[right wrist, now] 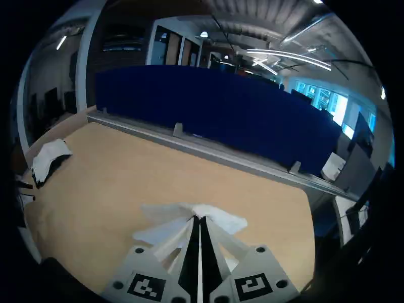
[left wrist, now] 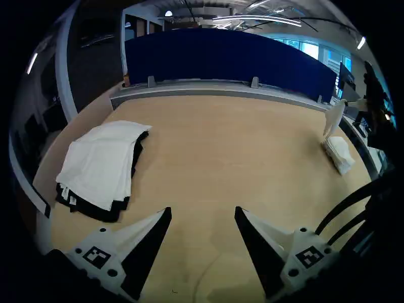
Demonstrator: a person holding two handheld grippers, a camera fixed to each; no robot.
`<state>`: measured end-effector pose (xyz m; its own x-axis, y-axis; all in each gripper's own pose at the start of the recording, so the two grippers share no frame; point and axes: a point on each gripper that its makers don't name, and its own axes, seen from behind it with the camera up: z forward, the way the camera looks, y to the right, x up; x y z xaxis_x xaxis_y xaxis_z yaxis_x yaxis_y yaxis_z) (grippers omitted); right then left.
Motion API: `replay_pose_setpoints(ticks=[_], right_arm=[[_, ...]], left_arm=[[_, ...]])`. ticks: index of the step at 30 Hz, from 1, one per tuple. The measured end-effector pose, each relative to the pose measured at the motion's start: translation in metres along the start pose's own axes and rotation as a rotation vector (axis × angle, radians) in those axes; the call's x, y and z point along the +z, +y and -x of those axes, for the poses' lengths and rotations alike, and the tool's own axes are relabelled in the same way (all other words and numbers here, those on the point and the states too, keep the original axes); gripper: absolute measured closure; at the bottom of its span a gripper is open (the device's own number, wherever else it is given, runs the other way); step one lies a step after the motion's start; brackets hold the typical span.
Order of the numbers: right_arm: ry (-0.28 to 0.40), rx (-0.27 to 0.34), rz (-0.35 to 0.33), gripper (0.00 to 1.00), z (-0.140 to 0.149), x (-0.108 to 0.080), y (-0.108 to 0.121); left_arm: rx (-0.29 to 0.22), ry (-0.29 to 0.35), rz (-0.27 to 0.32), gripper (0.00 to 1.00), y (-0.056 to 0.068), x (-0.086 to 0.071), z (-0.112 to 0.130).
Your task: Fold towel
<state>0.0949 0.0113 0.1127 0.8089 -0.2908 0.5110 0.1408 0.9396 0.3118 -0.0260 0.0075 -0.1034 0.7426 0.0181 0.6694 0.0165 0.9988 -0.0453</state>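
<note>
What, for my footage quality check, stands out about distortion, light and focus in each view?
Left gripper view: fisheye bows the blue divider and table edge; light is soft; the stack of towels looks sharp beyond the open left claw. Right gripper view: same bowing; windows glare; the towel pinched in the right claw is bright, slightly soft.

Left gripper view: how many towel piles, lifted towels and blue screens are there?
Towel piles: 2, the white-over-black folded towel stack and the small white folded towel pile
Lifted towels: 1, the lifted white towel
Screens: 1, the dark blue partition screen
Total: 4
</note>
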Motion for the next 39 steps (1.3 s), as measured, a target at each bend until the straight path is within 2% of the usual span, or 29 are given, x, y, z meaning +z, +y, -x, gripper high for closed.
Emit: replay_pose_setpoints(ticks=[8,18,29,39], right_arm=[[-0.043,0.056,0.039,0.98,0.046,-0.026,0.015],[-0.155,0.162,0.096,0.98,0.138,-0.048,0.031],[-0.26,0.277,0.174,0.98,0.207,-0.049,0.047],[-0.352,0.286,0.217,0.98,0.249,-0.041,0.047]], left_arm=[[-0.001,0.0,0.001,0.07,0.001,0.001,0.001],[0.01,0.0,0.007,0.07,0.005,0.0,0.001],[0.014,0.001,0.006,0.07,0.005,-0.002,0.001],[0.018,0.004,0.005,0.07,0.006,-0.001,-0.002]])
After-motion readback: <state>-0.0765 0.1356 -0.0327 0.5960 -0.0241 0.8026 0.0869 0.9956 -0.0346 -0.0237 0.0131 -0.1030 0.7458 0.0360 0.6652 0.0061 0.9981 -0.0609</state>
